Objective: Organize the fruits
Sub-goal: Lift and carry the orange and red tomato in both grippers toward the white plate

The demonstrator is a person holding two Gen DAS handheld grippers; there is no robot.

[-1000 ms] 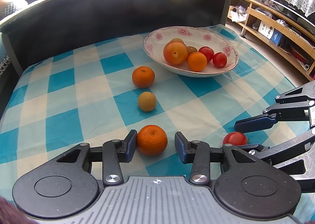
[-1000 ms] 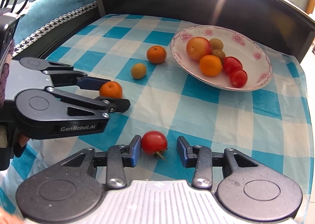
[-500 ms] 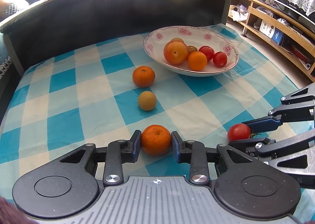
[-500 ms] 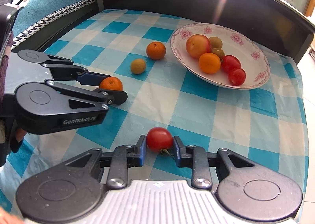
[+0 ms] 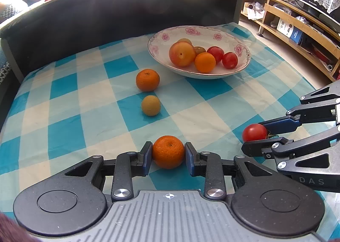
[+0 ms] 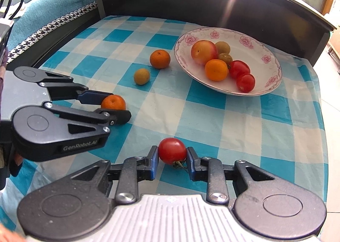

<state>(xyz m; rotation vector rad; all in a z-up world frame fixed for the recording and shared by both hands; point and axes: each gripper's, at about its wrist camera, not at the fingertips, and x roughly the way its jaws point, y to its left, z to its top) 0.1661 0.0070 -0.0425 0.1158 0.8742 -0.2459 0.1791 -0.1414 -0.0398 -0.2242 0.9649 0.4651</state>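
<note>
My left gripper (image 5: pixel 168 158) is shut on an orange tangerine (image 5: pixel 168 151), low over the checked cloth; it also shows in the right wrist view (image 6: pixel 113 102). My right gripper (image 6: pixel 172 160) is shut on a red tomato (image 6: pixel 172 151), seen from the left wrist view (image 5: pixel 254 132) too. A white flowered bowl (image 5: pixel 240 40) at the back holds several fruits. A second tangerine (image 5: pixel 147 79) and a small yellow-brown fruit (image 5: pixel 150 105) lie on the cloth between me and the bowl.
The blue and white checked cloth (image 5: pixel 63 114) covers the table. A dark curved wall (image 5: pixel 106 14) rises behind it. Wooden shelves (image 5: pixel 297 27) stand off to the right. A teal sofa arm (image 6: pixel 53 8) lies left in the right wrist view.
Both grippers closed: the left on the tangerine, the right on the tomato. Both fruits have risen slightly off the cloth.
</note>
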